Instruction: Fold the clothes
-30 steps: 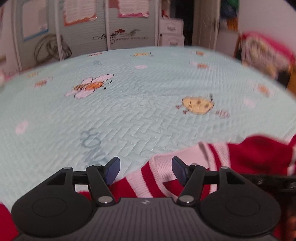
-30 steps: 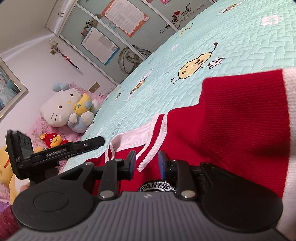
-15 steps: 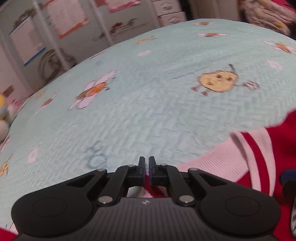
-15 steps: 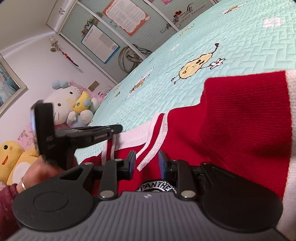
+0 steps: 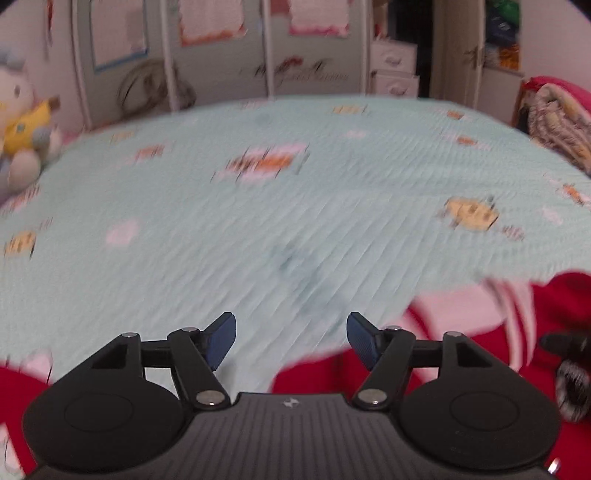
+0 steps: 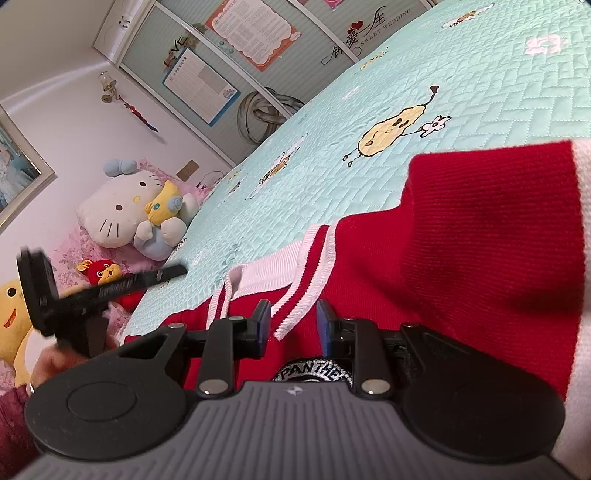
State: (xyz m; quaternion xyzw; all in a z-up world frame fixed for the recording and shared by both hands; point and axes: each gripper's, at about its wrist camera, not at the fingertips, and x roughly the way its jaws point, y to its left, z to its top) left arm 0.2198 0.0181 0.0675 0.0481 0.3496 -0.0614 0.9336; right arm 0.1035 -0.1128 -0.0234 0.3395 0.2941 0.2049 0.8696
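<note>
A red knit sweater (image 6: 461, 240) with white striped trim lies on the pale green quilted bed (image 6: 443, 85). It also shows blurred in the left wrist view (image 5: 554, 321), at the lower right and lower left. My left gripper (image 5: 290, 334) is open and empty above bare quilt, with the sweater's pink-white ribbed edge (image 5: 450, 306) just to its right. My right gripper (image 6: 293, 325) is partly open, its jaws standing either side of the white trim (image 6: 295, 306) without clamping it. A round "PANTHE" patch (image 6: 314, 371) sits just behind the fingers. The left gripper also shows in the right wrist view (image 6: 96, 291), held in a hand.
Plush toys, a Hello Kitty (image 6: 125, 210) and yellow and red dolls, sit beside the bed on the left. Wardrobe doors with posters (image 6: 255, 33) stand behind the bed. A pile of bedding (image 5: 554, 122) lies at the far right.
My left gripper shut half a second ago, and has now opened and swung left off the sweater edge, with strong motion blur. My right gripper has stayed in place.
</note>
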